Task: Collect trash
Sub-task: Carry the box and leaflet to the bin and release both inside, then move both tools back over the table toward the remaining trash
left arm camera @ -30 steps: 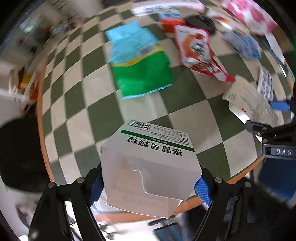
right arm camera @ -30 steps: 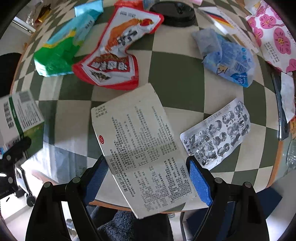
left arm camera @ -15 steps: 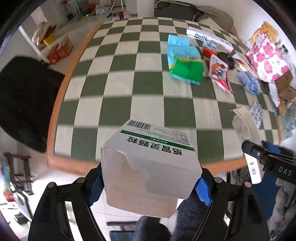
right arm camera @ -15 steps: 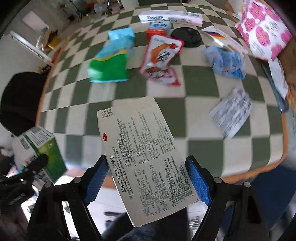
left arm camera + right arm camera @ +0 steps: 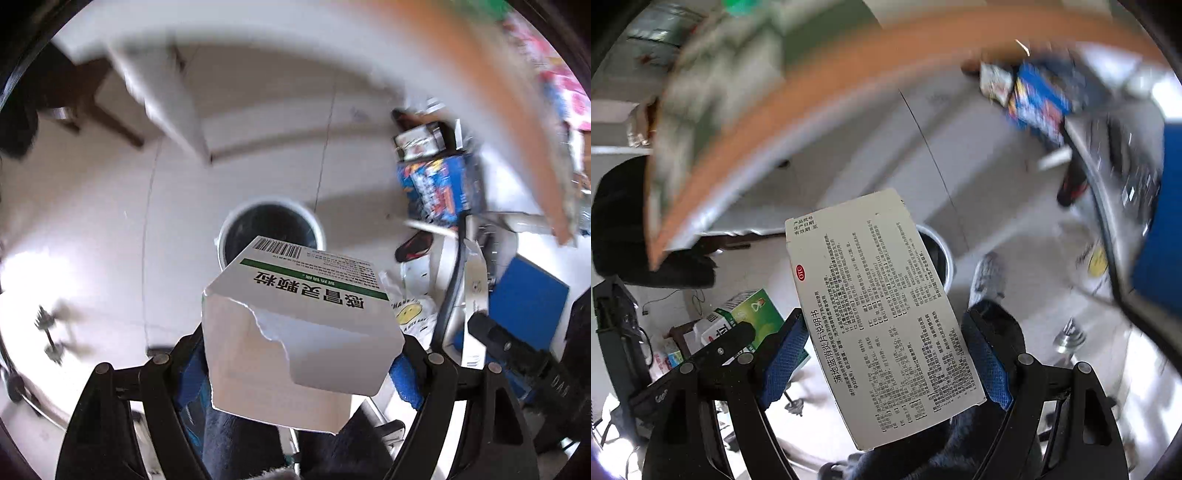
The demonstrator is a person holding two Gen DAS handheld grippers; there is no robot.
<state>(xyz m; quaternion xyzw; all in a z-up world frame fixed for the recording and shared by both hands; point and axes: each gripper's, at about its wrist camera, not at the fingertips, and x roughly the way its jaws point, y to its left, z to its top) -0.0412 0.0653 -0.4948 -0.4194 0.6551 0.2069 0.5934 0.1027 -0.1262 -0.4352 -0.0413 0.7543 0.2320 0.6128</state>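
Both claws have swung off the table; left gripper point(image 5: 301, 360) clamps the medicine box point(image 5: 299, 332), right gripper point(image 5: 884, 354) the leaflet point(image 5: 886, 317); bin point(image 5: 271, 230) just beyond, so dropping looks next.

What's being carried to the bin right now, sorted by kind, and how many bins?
Cardboard medicine box: 1, in the left gripper
Printed paper leaflet: 1, in the right gripper
Trash bin: 1
Total: 3
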